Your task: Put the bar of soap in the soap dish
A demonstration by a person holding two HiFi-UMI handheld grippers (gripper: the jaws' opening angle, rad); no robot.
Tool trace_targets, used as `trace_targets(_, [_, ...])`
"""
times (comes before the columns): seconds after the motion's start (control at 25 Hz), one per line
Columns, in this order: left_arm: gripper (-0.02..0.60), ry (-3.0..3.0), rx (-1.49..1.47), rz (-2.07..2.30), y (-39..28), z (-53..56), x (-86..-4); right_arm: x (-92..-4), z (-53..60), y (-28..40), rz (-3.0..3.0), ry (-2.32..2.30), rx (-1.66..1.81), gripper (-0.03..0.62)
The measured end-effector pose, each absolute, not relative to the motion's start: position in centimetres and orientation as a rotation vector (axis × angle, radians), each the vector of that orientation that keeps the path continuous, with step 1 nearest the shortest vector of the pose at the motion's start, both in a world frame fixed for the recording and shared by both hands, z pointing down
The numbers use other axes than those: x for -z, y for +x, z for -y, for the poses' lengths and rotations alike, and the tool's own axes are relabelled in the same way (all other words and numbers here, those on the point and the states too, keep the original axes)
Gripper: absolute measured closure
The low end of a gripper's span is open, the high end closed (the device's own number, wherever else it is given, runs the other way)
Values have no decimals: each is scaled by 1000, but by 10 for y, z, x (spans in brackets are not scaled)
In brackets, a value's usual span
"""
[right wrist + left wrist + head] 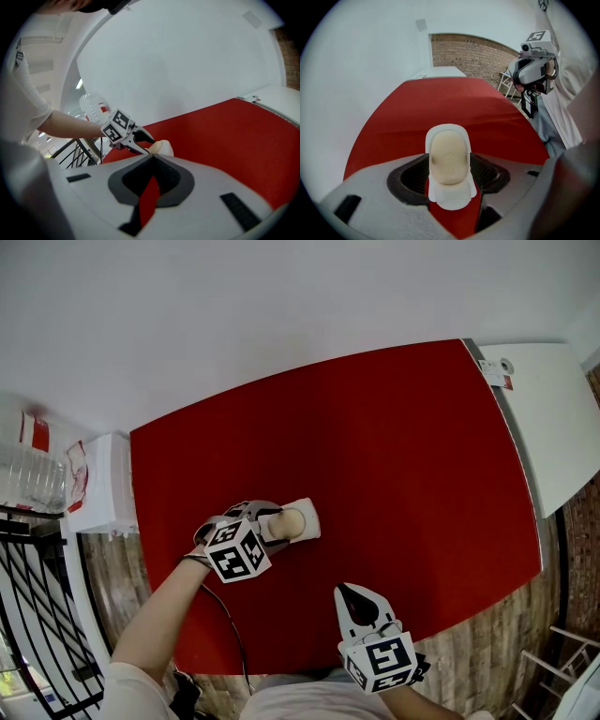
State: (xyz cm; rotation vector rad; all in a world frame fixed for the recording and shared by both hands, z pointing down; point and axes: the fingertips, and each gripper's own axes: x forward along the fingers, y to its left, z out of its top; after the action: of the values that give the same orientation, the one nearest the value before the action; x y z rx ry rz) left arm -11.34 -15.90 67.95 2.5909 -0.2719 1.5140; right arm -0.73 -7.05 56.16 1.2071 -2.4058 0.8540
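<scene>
Since the left gripper view looks straight down the jaws, it's easy to call: the left gripper (277, 523) has its two dark pads pressed against either side of the bar of soap (449, 157), so it's clamped on it. The soap is a pale cream oval lying lengthwise inside the white soap dish (461, 133), with the dish's rim showing round its far end and its near end poking out underneath.

The right gripper (151, 161) has its jaws brought together at the tips with nothing in them, just a sliver of red showing through further back. In the head view it sits near the front edge of the table, off to the right of the dish and well apart from it.

The dish itself rests on the red table (394, 456), in the front-left part. A white cabinet (553, 418) butts up against the table's right side, and there's a black railing (37, 615) down at the left.
</scene>
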Motion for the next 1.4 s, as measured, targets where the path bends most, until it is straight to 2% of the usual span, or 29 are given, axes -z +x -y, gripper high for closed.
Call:
trace_targets(0.52, [315, 2592, -1492, 421, -121, 141, -640, -529, 64, -5, 2454, 1200, -774, 600])
trace_targets(0.64, [387, 2602, -1460, 561, -122, 134, -620, -518, 61, -5, 2476, 1192, -745, 600])
trace_targets(0.76, [500, 2604, -1383, 710, -125, 125, -594, -505, 54, -5, 2495, 1175, -710, 600])
trace_targets(0.96, [567, 2610, -1251, 890, -131, 100, -549, -486, 41, -12, 2533, 1132, -637, 600])
trace_targets(1.4, [574, 2255, -514, 1570, -138, 10, -442, -453, 20, -22, 2573, 1077, -608, 602])
